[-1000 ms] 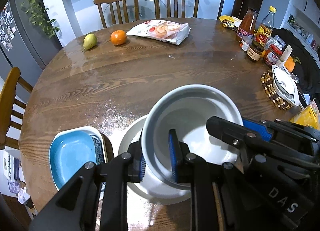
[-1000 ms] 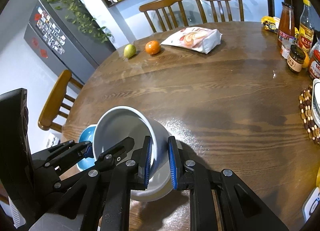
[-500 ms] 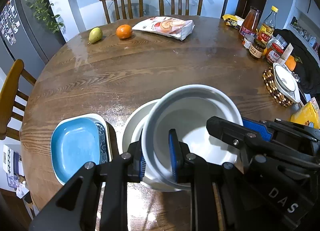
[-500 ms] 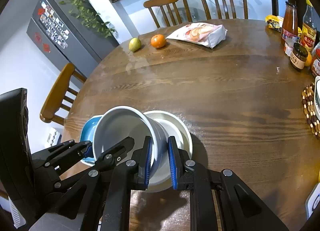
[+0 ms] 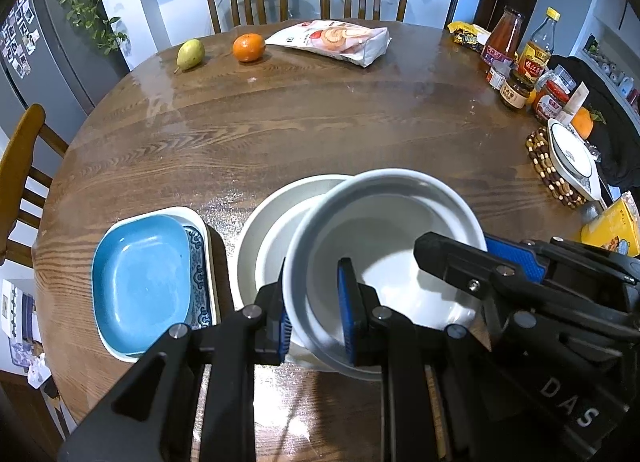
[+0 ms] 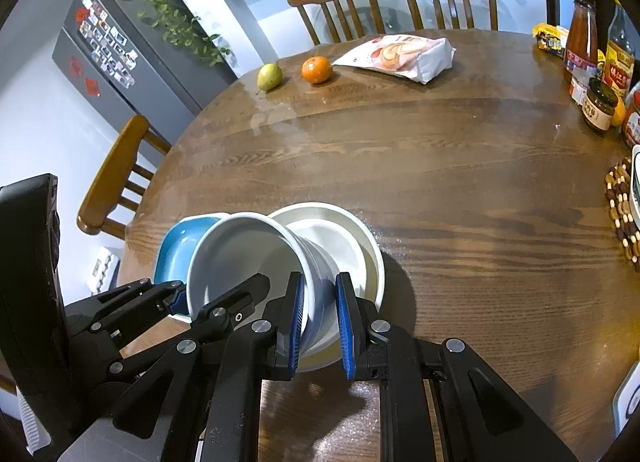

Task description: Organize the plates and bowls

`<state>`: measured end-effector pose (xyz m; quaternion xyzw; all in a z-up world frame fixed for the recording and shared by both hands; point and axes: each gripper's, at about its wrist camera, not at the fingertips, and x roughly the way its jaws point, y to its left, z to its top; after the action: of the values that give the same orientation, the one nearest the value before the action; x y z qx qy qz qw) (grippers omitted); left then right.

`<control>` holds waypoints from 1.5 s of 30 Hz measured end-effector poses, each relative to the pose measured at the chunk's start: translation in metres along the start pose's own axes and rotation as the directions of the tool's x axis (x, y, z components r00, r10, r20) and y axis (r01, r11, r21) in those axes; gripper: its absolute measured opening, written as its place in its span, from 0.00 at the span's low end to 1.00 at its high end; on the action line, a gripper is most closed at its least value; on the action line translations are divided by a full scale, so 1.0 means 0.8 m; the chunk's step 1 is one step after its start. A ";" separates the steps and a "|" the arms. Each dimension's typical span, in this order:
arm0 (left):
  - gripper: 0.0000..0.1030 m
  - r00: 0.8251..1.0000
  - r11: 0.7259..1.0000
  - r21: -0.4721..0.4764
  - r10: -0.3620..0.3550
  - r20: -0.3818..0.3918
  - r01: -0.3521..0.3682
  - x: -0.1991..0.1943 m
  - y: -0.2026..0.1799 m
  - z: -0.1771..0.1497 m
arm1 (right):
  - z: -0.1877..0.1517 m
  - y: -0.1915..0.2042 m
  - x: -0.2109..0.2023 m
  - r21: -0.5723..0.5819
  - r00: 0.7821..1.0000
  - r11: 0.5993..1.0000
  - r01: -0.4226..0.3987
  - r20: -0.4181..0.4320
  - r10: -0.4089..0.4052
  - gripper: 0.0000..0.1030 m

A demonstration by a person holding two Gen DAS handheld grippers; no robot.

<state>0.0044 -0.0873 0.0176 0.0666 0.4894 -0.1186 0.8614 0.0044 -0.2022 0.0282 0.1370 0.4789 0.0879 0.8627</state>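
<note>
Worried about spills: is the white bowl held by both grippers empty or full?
Empty. The white round ceramic bowl shows a bare, clean inside in both wrist views.

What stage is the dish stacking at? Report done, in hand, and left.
Done: the blue dish already sits nested in the patterned rectangular plate.
In hand: both the left gripper and right gripper are clamped on opposite rim sides of the white bowl, held tilted above the white plate.
Left: setting the bowl down; a small plate on the beaded trivet appears ungathered.
</note>
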 end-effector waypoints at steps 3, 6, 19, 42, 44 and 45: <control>0.17 1.000 1.000 -0.008 -0.001 -0.005 0.001 0.001 0.004 -0.001 | 0.001 0.000 0.001 -0.003 1.000 1.000 -0.003 -0.007 0.003 0.18; 0.17 1.000 1.000 -0.015 -0.003 -0.013 0.002 0.004 0.006 0.001 | 0.003 0.002 0.005 -0.010 1.000 1.000 -0.004 -0.016 0.004 0.18; 0.17 0.998 0.999 -0.031 -0.006 -0.070 0.004 0.021 0.010 0.000 | 0.002 0.002 0.027 0.000 0.998 1.000 -0.010 -0.066 0.010 0.18; 0.17 0.993 1.000 -0.030 -0.004 -0.116 0.000 0.041 0.008 0.006 | 0.008 -0.010 0.044 0.013 0.995 1.000 -0.008 -0.102 0.009 0.18; 0.17 0.993 1.000 -0.030 -0.003 -0.118 -0.001 0.041 0.009 0.006 | 0.008 -0.010 0.045 0.011 0.994 1.000 -0.007 -0.105 0.008 0.18; 0.17 0.993 1.000 -0.030 -0.003 -0.119 -0.001 0.042 0.009 0.006 | 0.008 -0.010 0.045 0.011 0.994 1.000 -0.007 -0.107 0.008 0.18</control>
<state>0.0269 -0.0862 -0.0084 0.0601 0.5416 -0.1075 0.8316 0.0293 -0.2003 -0.0001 0.1384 0.5242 0.0959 0.8348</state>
